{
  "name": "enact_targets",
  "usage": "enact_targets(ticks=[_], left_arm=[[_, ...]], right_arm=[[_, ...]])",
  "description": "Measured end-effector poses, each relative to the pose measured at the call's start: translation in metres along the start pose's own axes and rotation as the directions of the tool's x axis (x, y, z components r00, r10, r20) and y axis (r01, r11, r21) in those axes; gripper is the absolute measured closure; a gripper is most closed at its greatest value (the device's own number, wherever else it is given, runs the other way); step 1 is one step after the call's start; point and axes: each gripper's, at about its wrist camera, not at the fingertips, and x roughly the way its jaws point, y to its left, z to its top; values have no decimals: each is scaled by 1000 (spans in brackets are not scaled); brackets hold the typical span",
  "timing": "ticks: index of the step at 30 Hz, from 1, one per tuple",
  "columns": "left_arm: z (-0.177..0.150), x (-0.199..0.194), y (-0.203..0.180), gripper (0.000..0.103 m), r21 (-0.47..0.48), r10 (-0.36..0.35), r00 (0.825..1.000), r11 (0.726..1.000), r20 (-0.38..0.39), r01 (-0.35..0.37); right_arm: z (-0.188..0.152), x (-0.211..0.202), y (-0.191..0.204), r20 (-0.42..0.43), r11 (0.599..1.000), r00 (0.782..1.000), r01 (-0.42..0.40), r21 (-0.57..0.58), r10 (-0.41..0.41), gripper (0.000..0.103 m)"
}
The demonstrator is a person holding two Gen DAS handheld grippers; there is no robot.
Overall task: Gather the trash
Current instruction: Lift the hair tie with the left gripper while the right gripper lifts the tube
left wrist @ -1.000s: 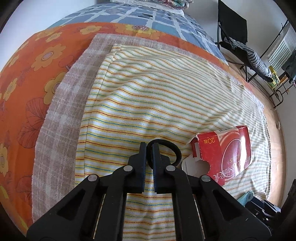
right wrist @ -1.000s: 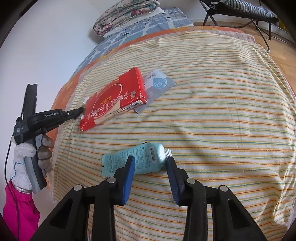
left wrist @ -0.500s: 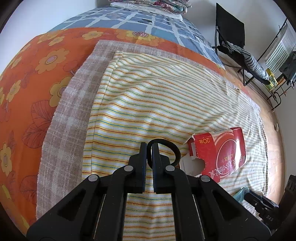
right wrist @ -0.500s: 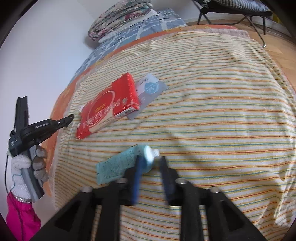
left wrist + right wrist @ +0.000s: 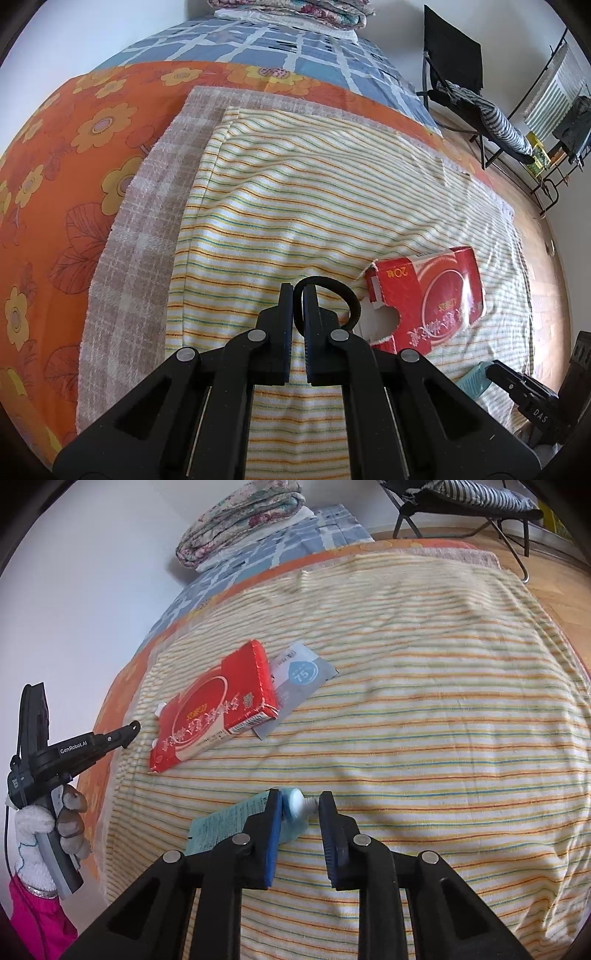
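Observation:
My left gripper [image 5: 298,295] is shut on a black loop, like a hair tie [image 5: 341,295], and holds it above the striped towel [image 5: 295,206]. It shows at the left of the right wrist view [image 5: 131,729]. A red carton [image 5: 428,299] lies right of it and also shows in the right wrist view [image 5: 218,705]. A grey sachet [image 5: 301,683] lies partly under the carton. My right gripper [image 5: 300,801] has its jaws around the neck of a light blue tube [image 5: 236,819], the left pad touching it, a gap at the right pad.
The towel lies on a checked beige towel [image 5: 147,206] over an orange flowered sheet [image 5: 55,155]. Folded quilts [image 5: 240,517] sit at the bed's far end. A black folding chair [image 5: 458,85] and a rack [image 5: 554,110] stand on the wooden floor.
My right gripper moved forward over the tube's neck and its jaws narrowed around it. The left gripper drew back a little with the loop still held.

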Motion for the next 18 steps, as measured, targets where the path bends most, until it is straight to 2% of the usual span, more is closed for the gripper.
enact_targets(ticks=[9,18], left_arm=[[-12,-30,-9,100,38,-36,999,999,24,35],[-35,-72,-29,100,95,-101,994,991,47,96]], right_arm=[[-3,-32,16,72,999,997,-7,-47,11,85],[-18,-70,33,117,994,993,-18,-110,31,85]])
